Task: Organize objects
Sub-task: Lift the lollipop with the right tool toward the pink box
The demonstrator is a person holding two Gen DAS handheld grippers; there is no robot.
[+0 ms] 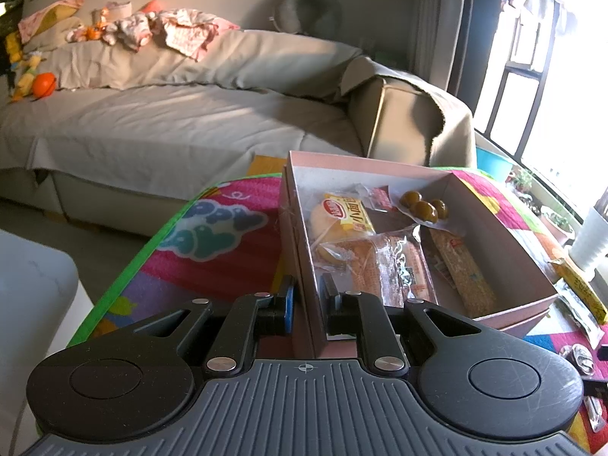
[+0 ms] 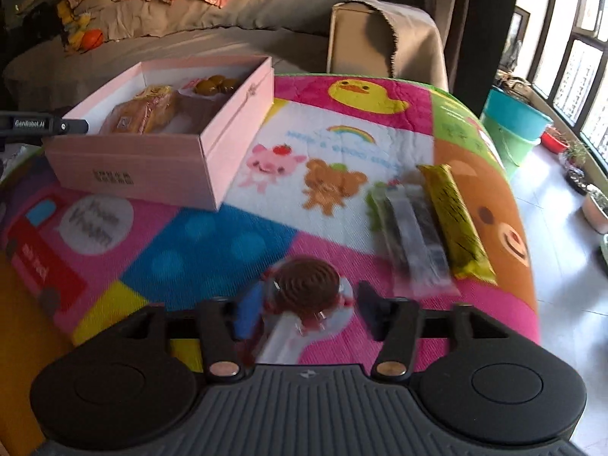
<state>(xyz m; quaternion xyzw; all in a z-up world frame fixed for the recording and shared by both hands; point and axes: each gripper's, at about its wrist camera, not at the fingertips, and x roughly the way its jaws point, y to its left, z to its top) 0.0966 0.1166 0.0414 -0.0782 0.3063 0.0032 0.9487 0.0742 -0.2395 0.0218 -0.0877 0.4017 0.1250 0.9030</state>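
Observation:
A pink cardboard box [image 1: 300,243] stands on the colourful play mat and holds several wrapped snacks and brown round sweets [image 1: 421,205]. My left gripper [image 1: 307,296] is shut on the box's near left wall. The box also shows in the right wrist view [image 2: 152,159], far left. My right gripper [image 2: 307,306] is open, its fingers either side of a wrapped brown round cookie [image 2: 307,285] that lies on the mat. A yellow snack bar [image 2: 454,220] and a dark clear-wrapped bar [image 2: 414,228] lie to the right of the cookie.
The play mat [image 2: 212,243] covers a low table. A grey sofa [image 1: 171,121] with clothes and toys stands behind it. Buckets [image 2: 513,129] and potted plants stand by the window on the right. A white pot [image 1: 592,235] stands at the mat's right edge.

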